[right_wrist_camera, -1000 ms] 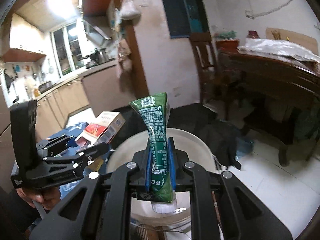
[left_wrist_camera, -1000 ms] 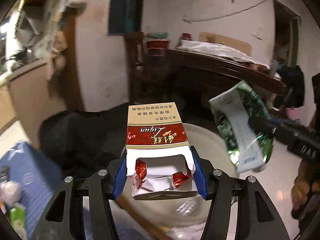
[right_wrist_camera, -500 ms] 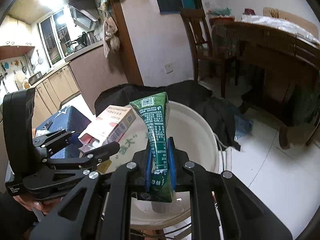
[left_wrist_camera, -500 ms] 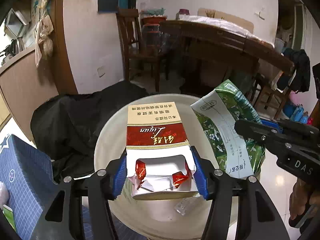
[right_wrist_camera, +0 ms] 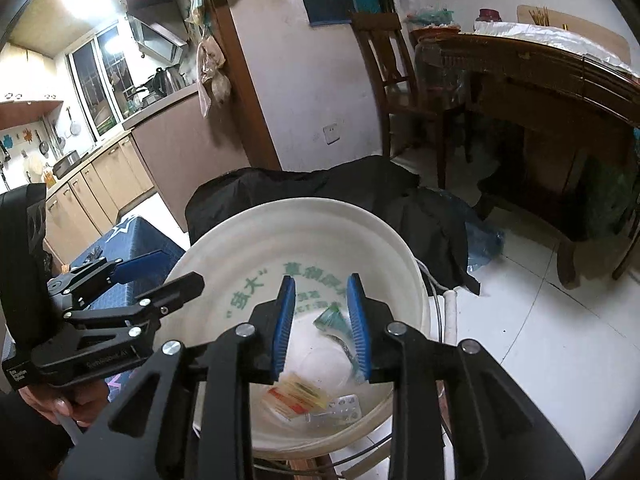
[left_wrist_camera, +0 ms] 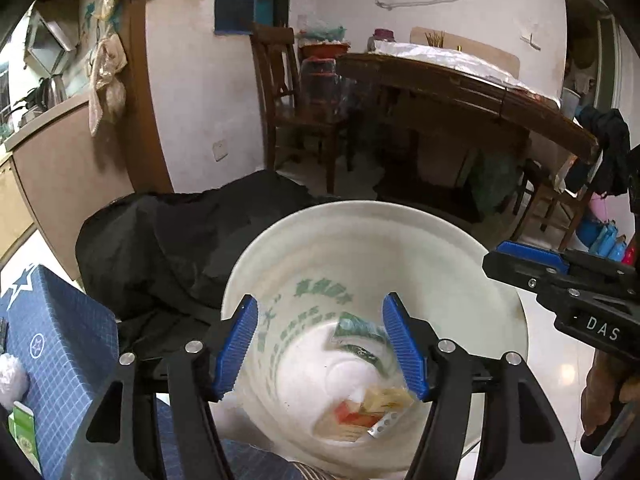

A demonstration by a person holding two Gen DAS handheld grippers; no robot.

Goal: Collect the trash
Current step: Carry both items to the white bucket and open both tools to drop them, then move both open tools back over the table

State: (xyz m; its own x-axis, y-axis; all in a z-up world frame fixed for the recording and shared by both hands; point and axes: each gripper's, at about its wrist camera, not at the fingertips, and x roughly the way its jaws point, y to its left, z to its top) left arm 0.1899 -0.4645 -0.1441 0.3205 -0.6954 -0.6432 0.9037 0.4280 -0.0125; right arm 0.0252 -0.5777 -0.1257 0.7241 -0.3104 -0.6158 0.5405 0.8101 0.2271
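My left gripper (left_wrist_camera: 320, 344) hangs over the mouth of a white bucket (left_wrist_camera: 504, 280) with green lettering; its jaws are opening and nothing is between them. My right gripper (right_wrist_camera: 320, 324) is over the same bucket (right_wrist_camera: 300, 208), its jaws opening too, with nothing between them. On the bucket's bottom lie a red and white cigarette box (right_wrist_camera: 296, 396), a green packet (right_wrist_camera: 334, 322) and a silver blister pack (right_wrist_camera: 344, 404). The box (left_wrist_camera: 360, 412) and packet (left_wrist_camera: 356, 340) look blurred in the left wrist view. Each gripper shows in the other's view: right gripper (left_wrist_camera: 496, 260), left gripper (right_wrist_camera: 176, 270).
A black bag (left_wrist_camera: 180, 240) slumps behind the bucket. A blue checked box with a star (left_wrist_camera: 52, 328) stands to the left, a green carton (left_wrist_camera: 22, 432) beside it. A wooden chair (left_wrist_camera: 288, 92) and dark table (left_wrist_camera: 460, 88) stand behind, white tiled floor (right_wrist_camera: 540, 340) to the right.
Both grippers sank toward the bucket and let go. The cigarette box left the left gripper and the green packet left the right one; both now lie in the bucket.
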